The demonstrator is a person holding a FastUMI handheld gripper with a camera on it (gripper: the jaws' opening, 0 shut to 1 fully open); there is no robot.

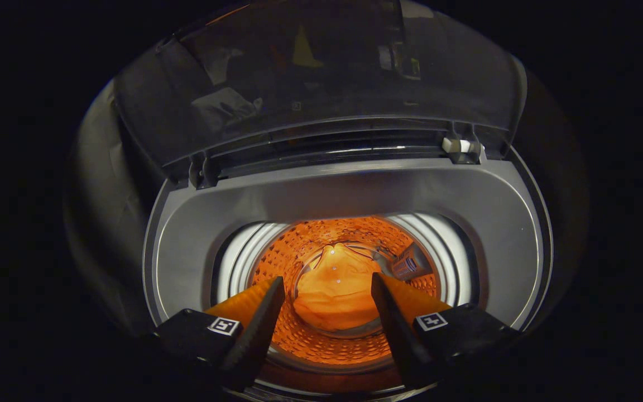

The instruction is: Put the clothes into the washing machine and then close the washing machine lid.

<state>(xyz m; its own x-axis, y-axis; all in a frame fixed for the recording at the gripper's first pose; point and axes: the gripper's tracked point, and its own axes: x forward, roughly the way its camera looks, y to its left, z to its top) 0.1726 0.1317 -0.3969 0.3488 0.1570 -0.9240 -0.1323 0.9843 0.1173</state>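
The claw [327, 290] hangs over the washing machine [349, 190], fingers apart and holding nothing. The clothes [335, 293] lie deep in the drum [293, 254]. The lid [321, 78] stands raised. No writing is readable.

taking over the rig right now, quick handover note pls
Gripper: open, nothing between its fingers, held over the mouth of the grey top-loading washing machine and looking down into it.
Clothes: a crumpled orange garment lies at the bottom of the perforated metal drum, beyond the fingers.
Lid: the dark transparent hinged lid stands raised at the back of the opening.
Done: the garment is in the drum and released.
Left: lift the gripper out of the opening, reach the raised lid and bring it down shut. Whether more clothes wait outside the machine cannot be told from here.
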